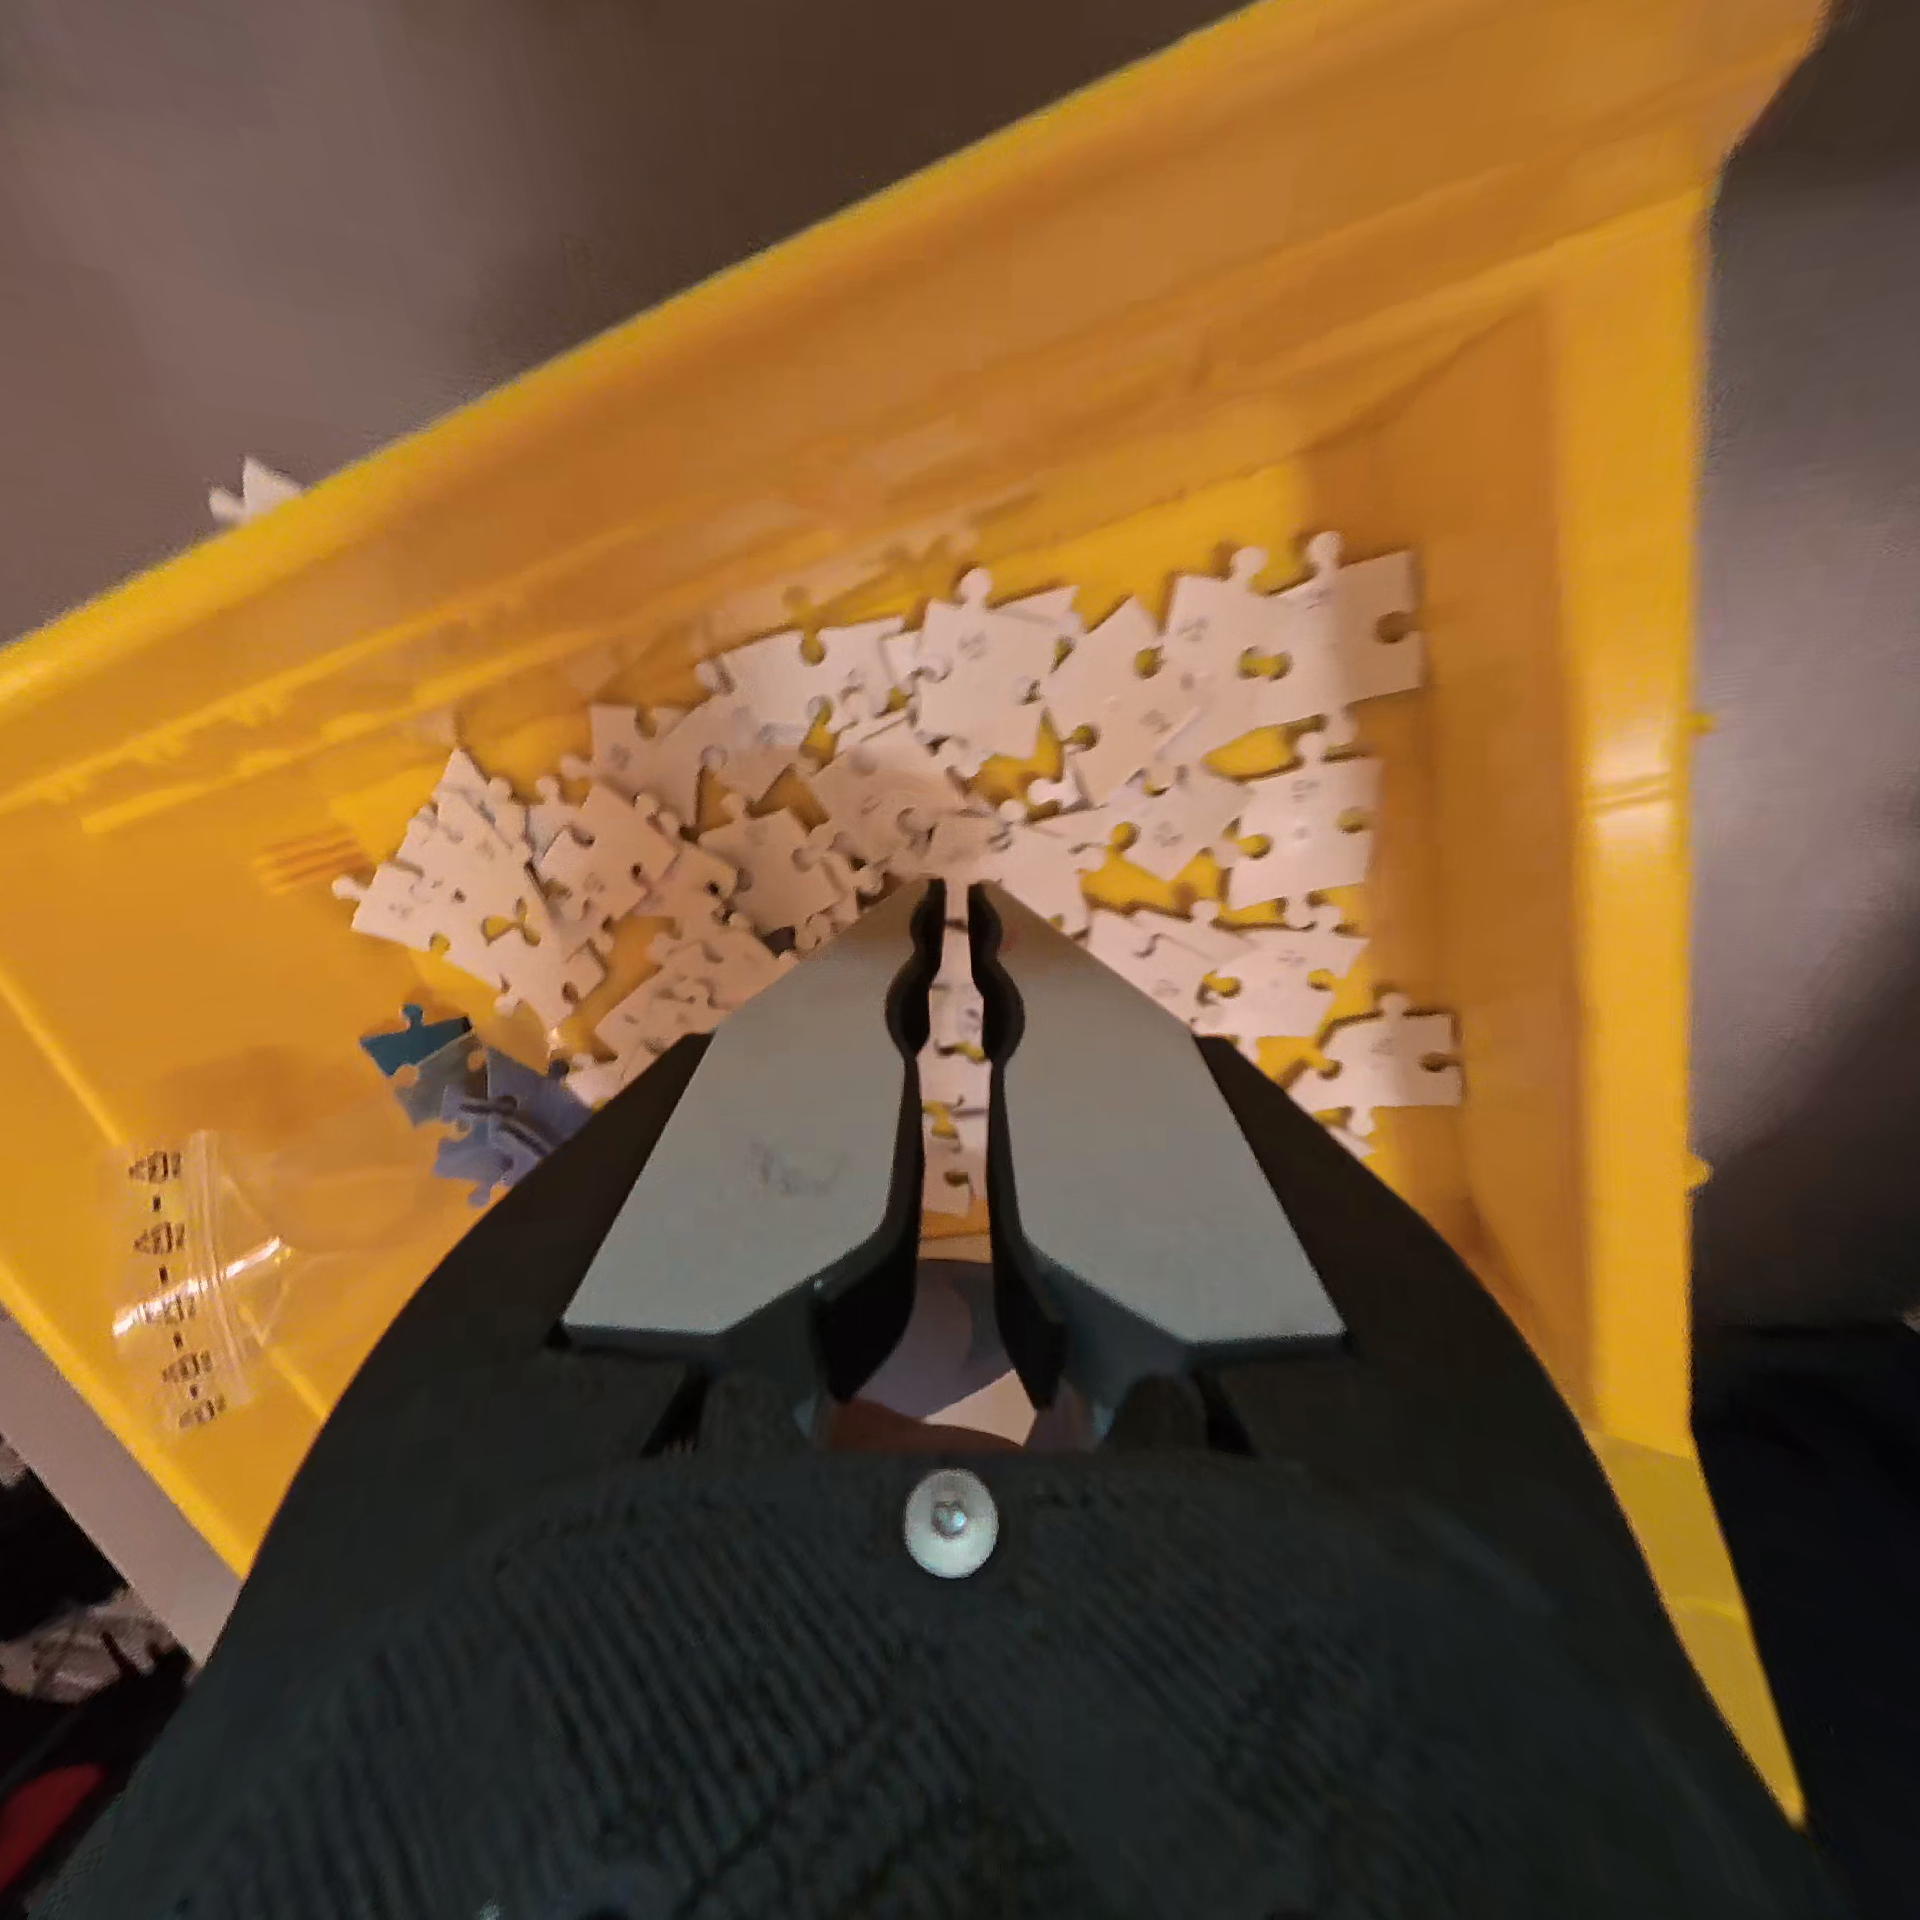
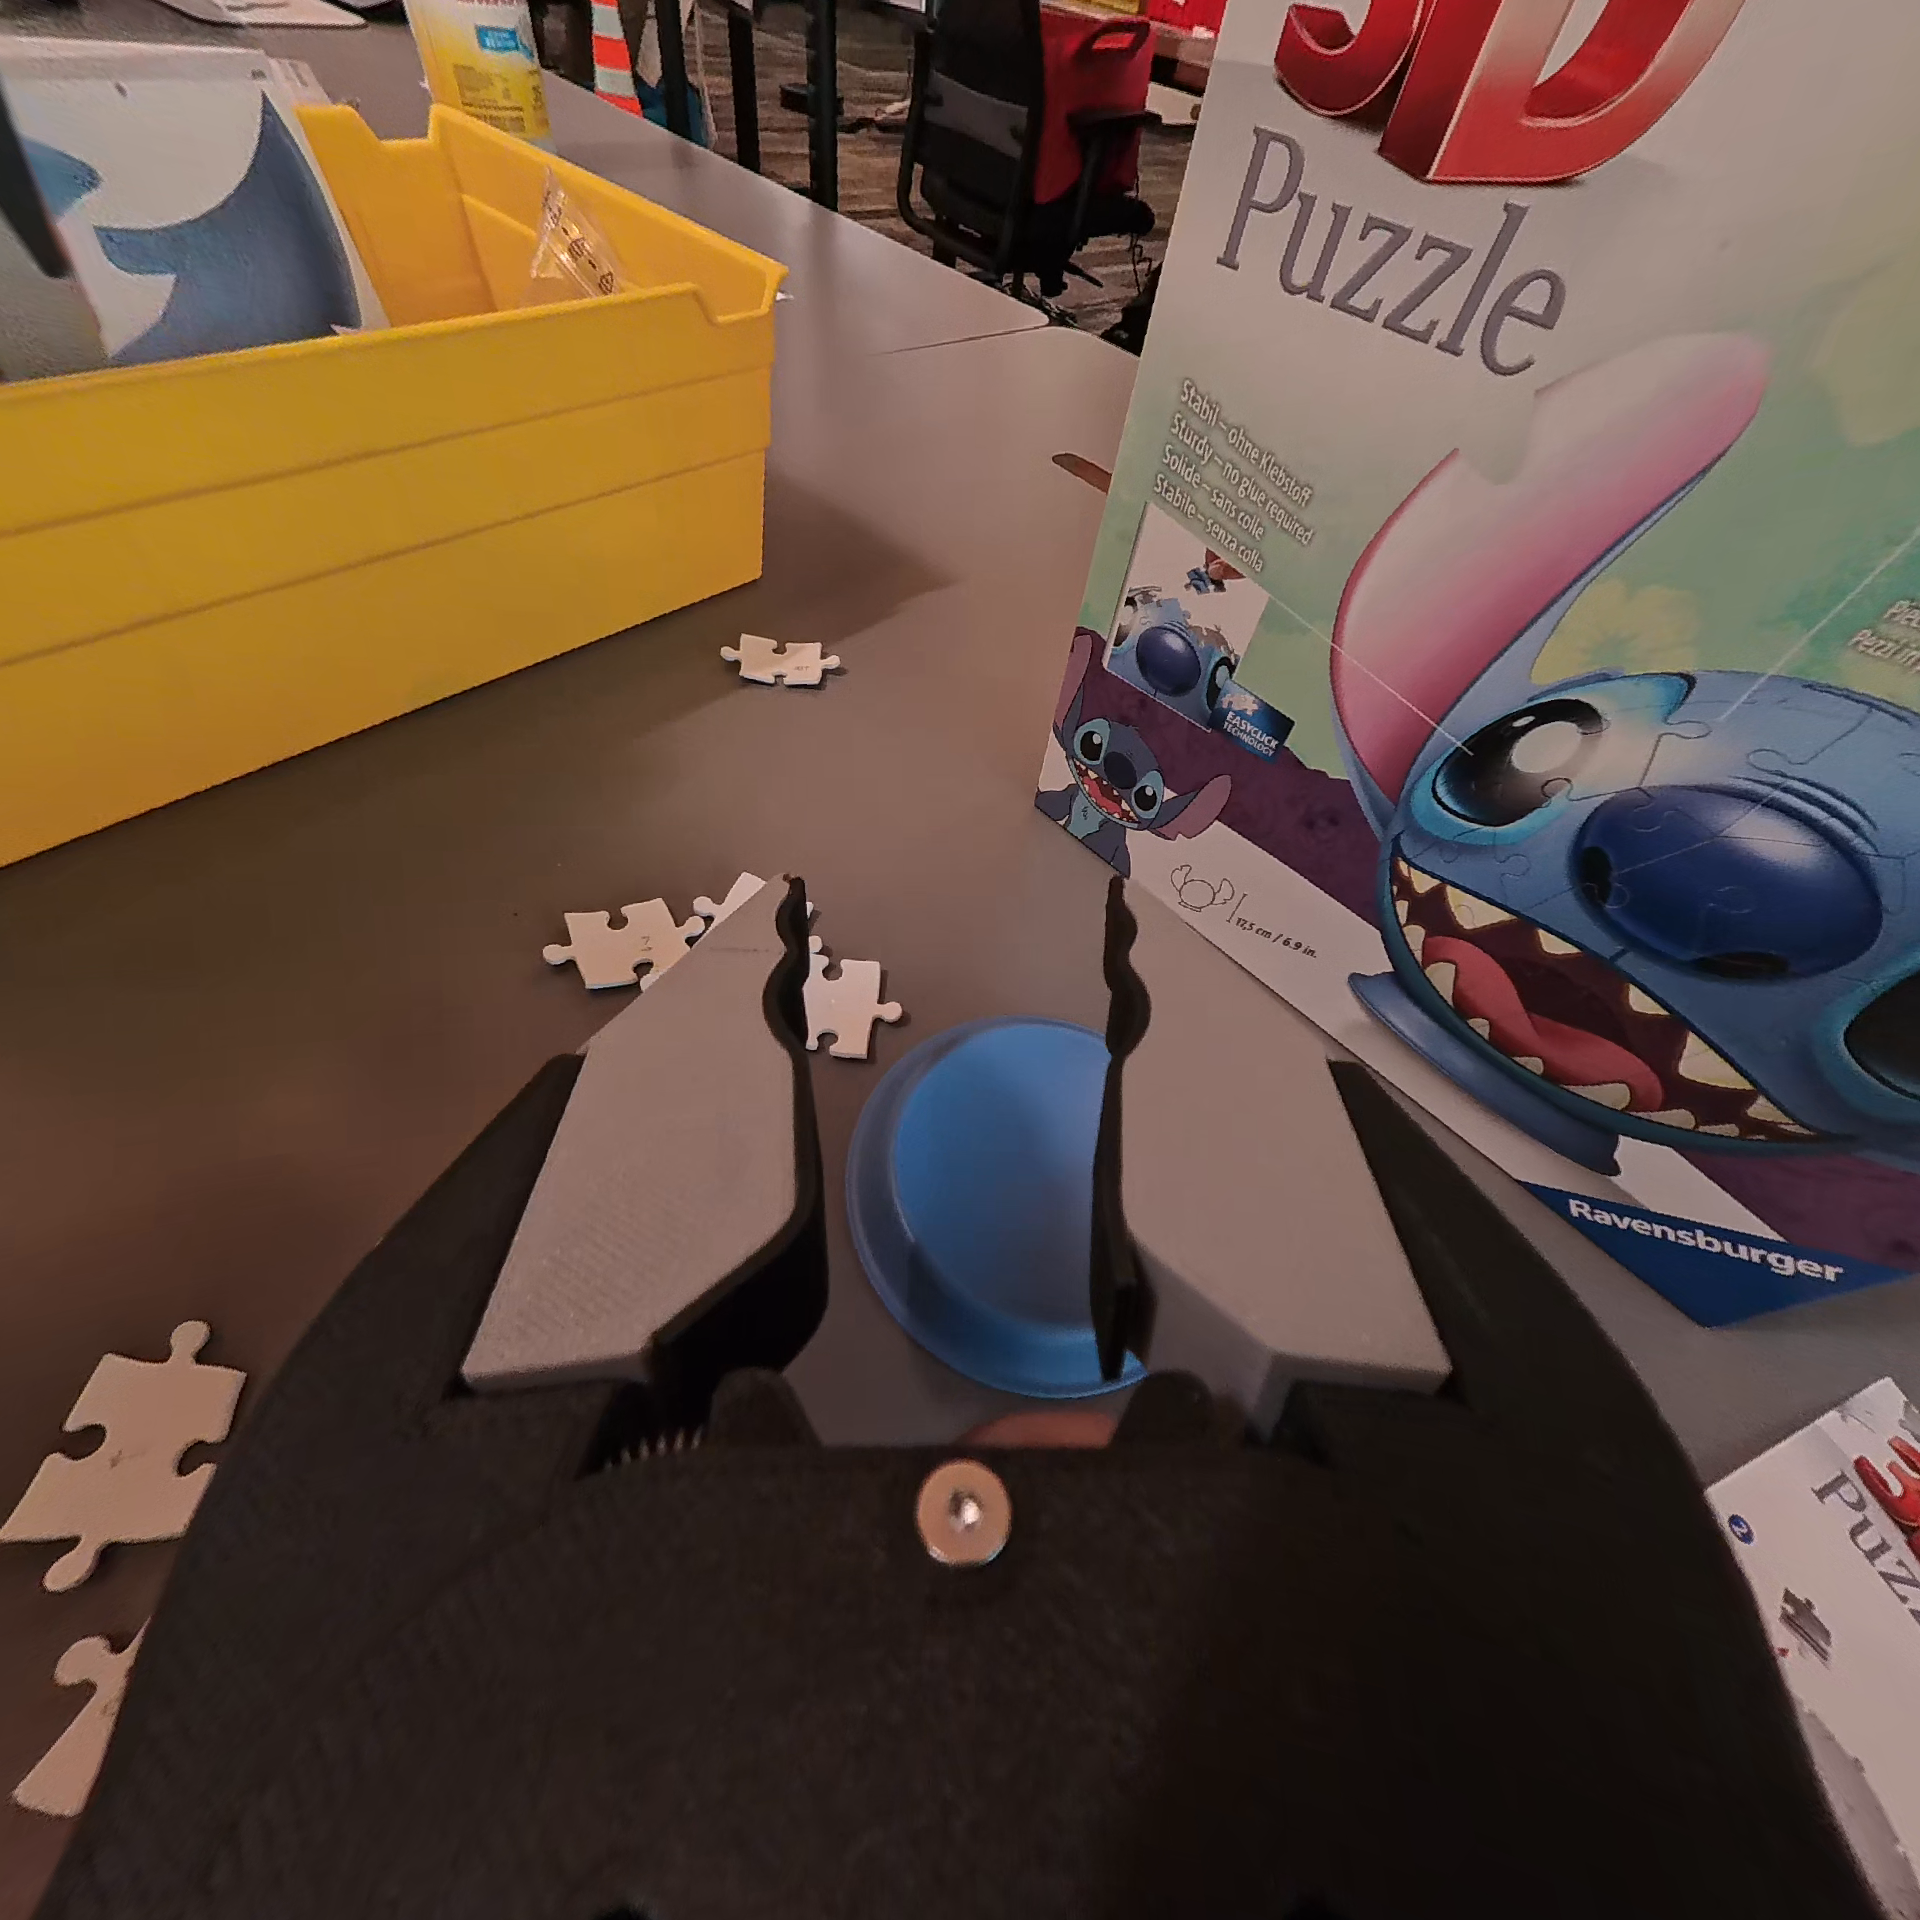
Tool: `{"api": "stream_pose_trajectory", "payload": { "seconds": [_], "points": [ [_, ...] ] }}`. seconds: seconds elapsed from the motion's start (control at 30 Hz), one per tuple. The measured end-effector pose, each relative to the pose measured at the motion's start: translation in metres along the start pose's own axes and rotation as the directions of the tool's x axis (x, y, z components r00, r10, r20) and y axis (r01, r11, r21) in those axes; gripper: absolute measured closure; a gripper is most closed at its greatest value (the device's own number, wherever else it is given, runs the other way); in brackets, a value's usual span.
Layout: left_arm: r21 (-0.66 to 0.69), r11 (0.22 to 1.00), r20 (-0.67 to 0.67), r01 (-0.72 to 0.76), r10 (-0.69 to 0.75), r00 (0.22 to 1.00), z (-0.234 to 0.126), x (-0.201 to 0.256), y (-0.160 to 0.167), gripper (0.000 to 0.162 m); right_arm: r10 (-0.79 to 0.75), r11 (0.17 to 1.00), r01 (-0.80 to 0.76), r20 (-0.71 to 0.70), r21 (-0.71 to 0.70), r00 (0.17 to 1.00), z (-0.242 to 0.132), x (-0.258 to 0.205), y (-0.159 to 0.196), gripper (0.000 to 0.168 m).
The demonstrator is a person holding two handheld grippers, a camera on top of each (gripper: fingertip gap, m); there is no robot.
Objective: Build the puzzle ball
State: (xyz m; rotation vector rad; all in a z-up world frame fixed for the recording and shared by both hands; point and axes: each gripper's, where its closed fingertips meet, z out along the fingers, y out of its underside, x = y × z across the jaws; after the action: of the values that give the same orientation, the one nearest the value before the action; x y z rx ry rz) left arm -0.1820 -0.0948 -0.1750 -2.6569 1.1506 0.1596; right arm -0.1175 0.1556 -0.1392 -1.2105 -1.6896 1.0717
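In the left wrist view, a yellow bin [image 1: 1143, 343] holds a loose pile of white, face-down puzzle pieces [image 1: 935, 748] and a few blue ones [image 1: 468, 1091]. My left gripper [image 1: 954, 888] hangs over the pile with its jaws almost together. I see nothing between them. In the right wrist view, my right gripper [image 2: 956, 894] is open and empty above a round blue stand [image 2: 966, 1195] on the grey table. White pieces lie on the table by its left finger [image 2: 623, 940] [image 2: 847, 1003], farther off [image 2: 781, 660] and at the near left [image 2: 125, 1455].
The puzzle box [image 2: 1507, 727] stands upright at the right. The yellow bin [image 2: 384, 468] sits at the left, with a clear plastic bag [image 2: 571, 249] [image 1: 197, 1278] and a blue-and-white curved part [image 2: 208, 229] in it. A booklet [image 2: 1849, 1621] lies at the near right. My right fingertips sit around 25 centimeters from my left ones.
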Motion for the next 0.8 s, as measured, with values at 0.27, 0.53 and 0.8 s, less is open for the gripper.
{"api": "stream_pose_trajectory", "payload": {
  "seconds": [0.27,0.53,0.8],
  "points": [
    [-0.124,0.992,-0.033,-0.031,0.027,0.999,0.021,0.012,0.012,0.159,0.002,1.0,-0.002,-0.003,-0.007,1.0,0.001,0.001,0.002,0.114],
    [-0.15,0.988,0.001,0.029,-0.029,1.0,0.024,-0.002,0.023,0.16,0.01,1.0,-0.011,-0.006,-0.03,1.0,0.005,0.004,0.008,0.113],
    [-0.036,0.999,0.058,0.035,-0.033,0.998,0.008,-0.015,0.009,0.156,0.005,1.0,-0.005,0.001,-0.029,1.0,0.005,0.003,0.008,0.114]
  ]
}}
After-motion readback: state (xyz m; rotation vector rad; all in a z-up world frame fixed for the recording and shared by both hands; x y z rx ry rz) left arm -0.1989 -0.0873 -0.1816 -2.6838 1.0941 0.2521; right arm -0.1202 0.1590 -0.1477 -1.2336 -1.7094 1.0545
